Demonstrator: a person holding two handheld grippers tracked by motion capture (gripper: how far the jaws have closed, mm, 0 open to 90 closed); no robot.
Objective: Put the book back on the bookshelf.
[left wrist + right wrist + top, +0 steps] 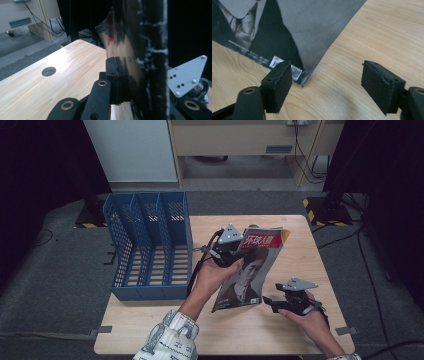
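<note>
Magazine (135, 50) edge-on, blurred, in left claw (117, 75).

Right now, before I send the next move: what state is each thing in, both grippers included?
Magazine: tilted up, cover facing up, its lower corner near the table, top edge held.
Left gripper: shut on the magazine's upper edge.
Right gripper: open, jaws apart just in front of the magazine's lower corner, not gripping it.
Blue file rack: on its back at the table's left end, compartments empty.
Table: holds the rack.
</note>
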